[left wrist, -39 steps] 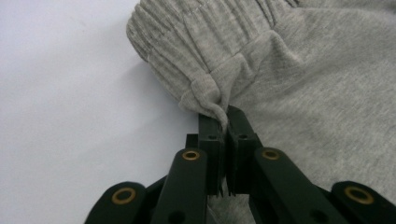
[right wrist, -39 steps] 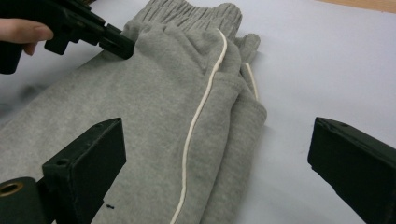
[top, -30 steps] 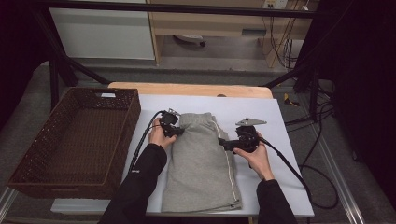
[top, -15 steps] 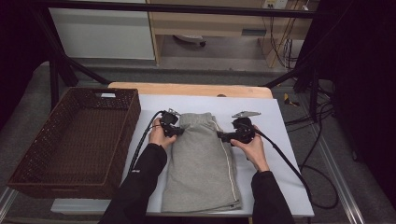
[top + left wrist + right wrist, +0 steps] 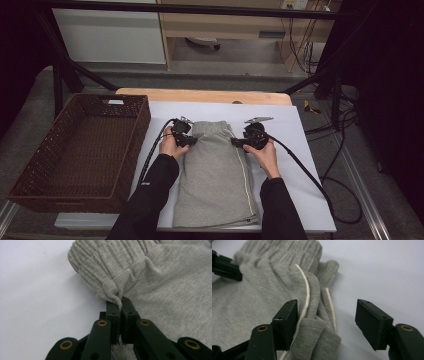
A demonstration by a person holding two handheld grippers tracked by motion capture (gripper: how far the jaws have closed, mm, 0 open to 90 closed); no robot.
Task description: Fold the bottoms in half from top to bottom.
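Grey trousers (image 5: 217, 175) lengthwise, waistband far

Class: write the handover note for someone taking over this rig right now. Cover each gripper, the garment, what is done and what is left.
Left gripper: shut on the grey sweatpants, at the waistband's left edge.
Right gripper: jaws have just been closing around the striped right edge; the pads are not yet pressing on it.
Sweatpants lie flat on the white table, with the wicker basket at its left.
Done: left grip.
Left: probably finish the right grip, then fold or lift.
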